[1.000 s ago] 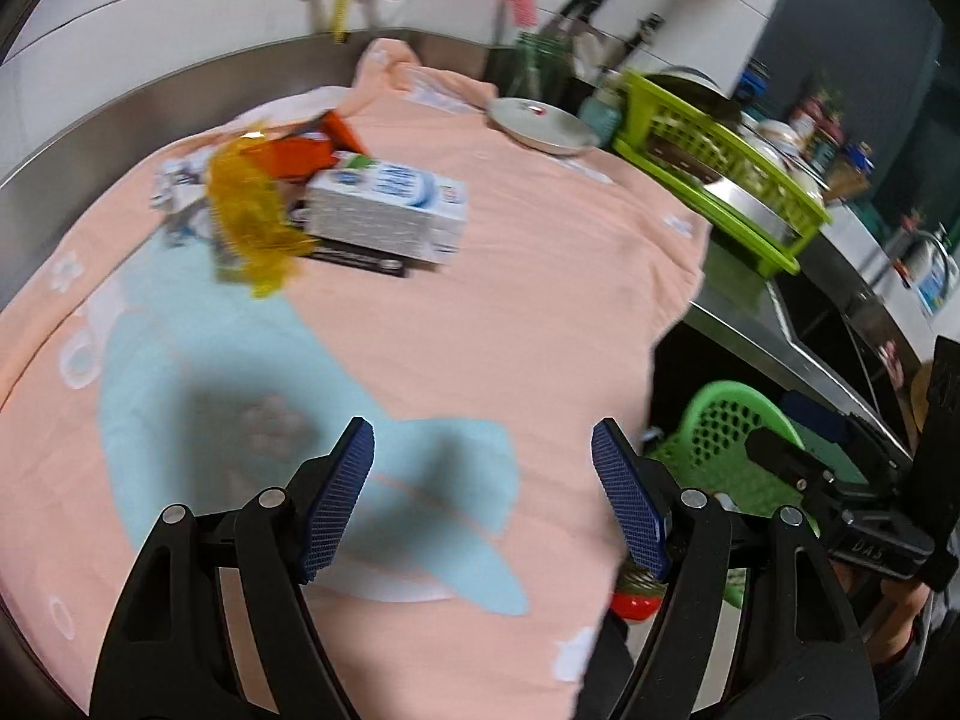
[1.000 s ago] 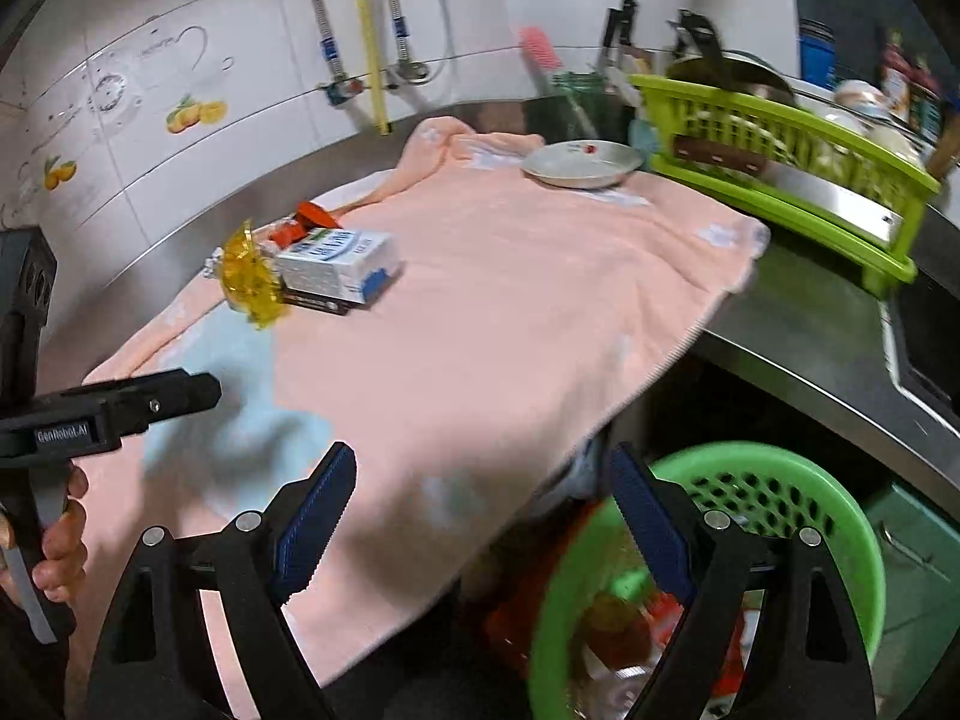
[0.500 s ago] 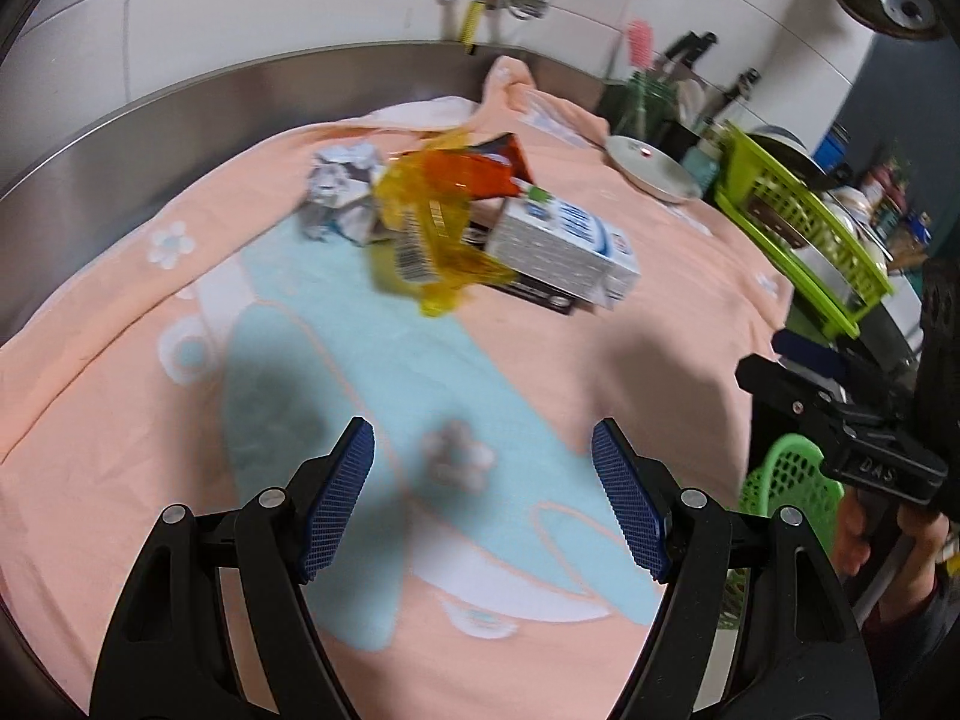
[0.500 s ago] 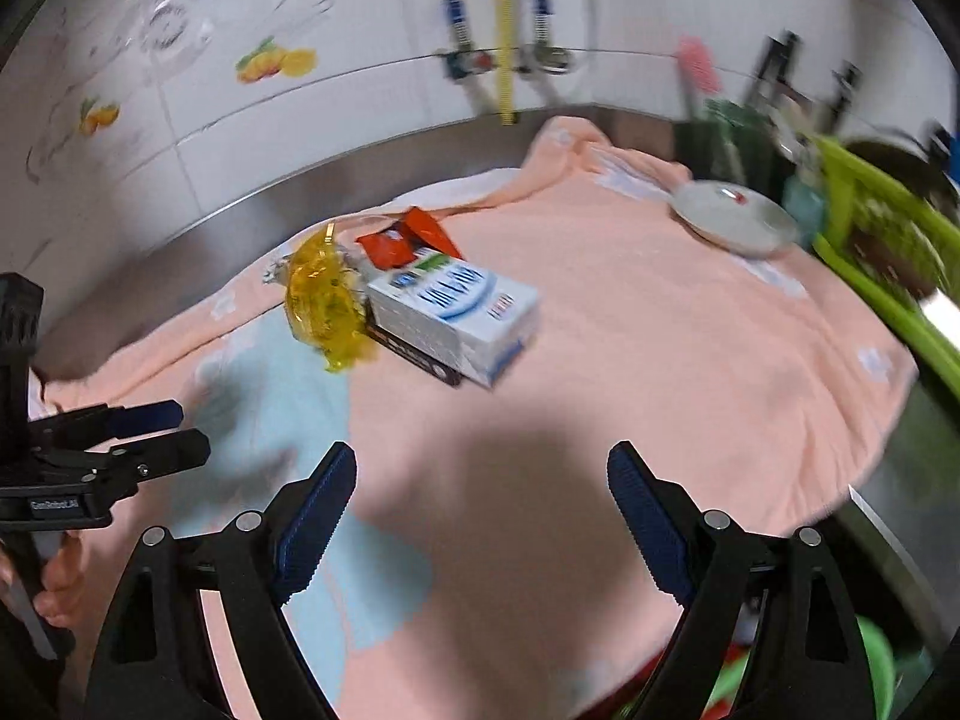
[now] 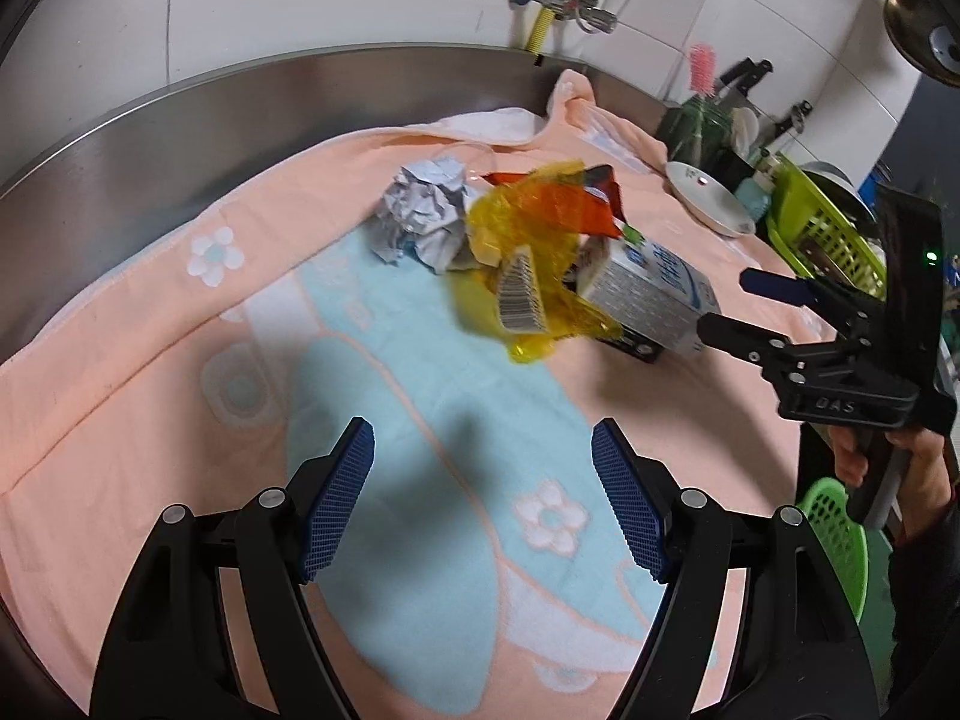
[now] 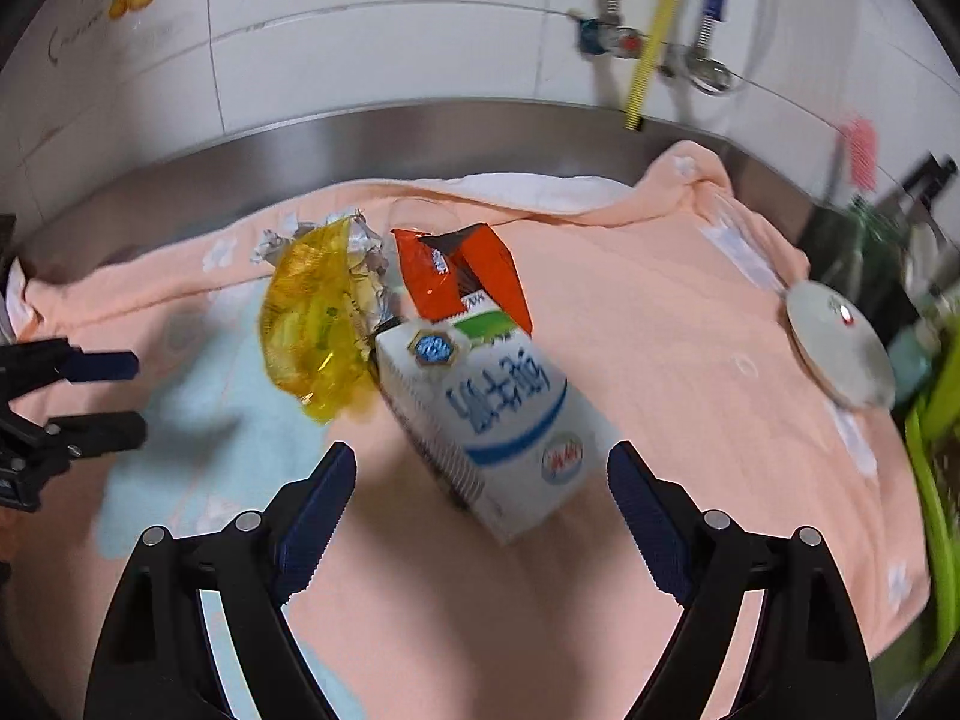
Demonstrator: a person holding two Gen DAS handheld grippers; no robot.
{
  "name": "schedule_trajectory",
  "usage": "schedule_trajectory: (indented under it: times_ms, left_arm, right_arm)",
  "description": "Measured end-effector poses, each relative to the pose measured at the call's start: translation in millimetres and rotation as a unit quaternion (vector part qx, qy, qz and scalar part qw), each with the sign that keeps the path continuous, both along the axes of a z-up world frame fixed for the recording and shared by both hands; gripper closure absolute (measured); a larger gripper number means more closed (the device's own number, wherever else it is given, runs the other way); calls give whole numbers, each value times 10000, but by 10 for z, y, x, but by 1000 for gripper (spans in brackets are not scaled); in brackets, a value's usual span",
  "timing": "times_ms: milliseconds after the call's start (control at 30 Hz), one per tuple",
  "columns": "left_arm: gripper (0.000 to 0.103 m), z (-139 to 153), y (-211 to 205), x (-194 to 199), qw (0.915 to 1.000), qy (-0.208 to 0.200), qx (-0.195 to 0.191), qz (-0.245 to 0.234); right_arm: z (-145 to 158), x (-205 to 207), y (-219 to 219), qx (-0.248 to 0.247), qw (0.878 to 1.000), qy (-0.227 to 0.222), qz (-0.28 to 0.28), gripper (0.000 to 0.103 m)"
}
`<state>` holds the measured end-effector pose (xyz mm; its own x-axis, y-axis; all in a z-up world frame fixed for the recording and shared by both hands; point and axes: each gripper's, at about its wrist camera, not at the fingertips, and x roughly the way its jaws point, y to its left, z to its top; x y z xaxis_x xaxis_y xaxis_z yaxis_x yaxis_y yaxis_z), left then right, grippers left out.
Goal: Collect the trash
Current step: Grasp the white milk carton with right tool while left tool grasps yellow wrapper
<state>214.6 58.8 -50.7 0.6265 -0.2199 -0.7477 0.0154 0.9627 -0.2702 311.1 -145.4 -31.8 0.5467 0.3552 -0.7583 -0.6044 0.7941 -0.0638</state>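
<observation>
Left wrist view: left gripper (image 5: 483, 501) low over the pale blue patch of the towel (image 5: 150, 372), jaws wide apart with nothing between them.
Towel: peach with white flowers, spread over the steel surface (image 5: 120, 162) and running up against its raised back edge.
Trash pile: sits on the towel ahead of both grippers, well apart from the left one.
Crumpled paper ball (image 5: 423, 213): grey-white, leftmost in the pile, touching the yellow wrapper.
Yellow wrapper (image 5: 528, 276): clear yellow plastic with a barcode label, lying between the paper ball and the milk carton and partly over the orange packet.
Orange packet (image 5: 576, 210): behind the yellow wrapper, its torn end raised.
Milk carton (image 5: 651, 294): white with blue print, on its side at the right of the pile, resting on a thin dark item that cannot be made out.
Right gripper, side on (image 5: 726, 306): reaches in from the right, held by a hand (image 5: 918, 468), fingertips just beside the carton's near end.
Plate (image 5: 708, 198): white, on the towel's far right, next to a green dish rack (image 5: 828, 234).
Green basket (image 5: 837, 540): below the surface edge at right.
Right wrist view: right gripper (image 6: 480, 516) has its jaws wide apart, one on each side of the milk carton (image 6: 492, 420)'s near end, pads not touching it.
Left edge of that view: left gripper (image 6: 123, 396), jaws apart, near the yellow wrapper (image 6: 312, 330).
</observation>
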Motion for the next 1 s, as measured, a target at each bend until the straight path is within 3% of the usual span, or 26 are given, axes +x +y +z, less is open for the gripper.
schedule_trajectory:
  times_ms: [333,700,933,967,1000]
  left_arm:
    - [29,-91,65,185,9999,106,-92,76]
    - [28,-66,-19,384,9997,103,-230,13]
    - [28,-4,-76,479,9995,48,-302,-6]
    - [28,8,-87,494,9995,32,-307,-19]
    - [28,21,-103,515,9995,17,-312,-37]
  right_arm:
    - [-185,445,214,-431,9968,312,602,19]
    - [-157,521,189,-269,9970,380,619,15]
    - [-271,611,222,-446,9951,512,715,15]
    - [-295,626,224,-418,9949,566,720,16]
    - [-309,632,221,-352,9950,601,709,24]
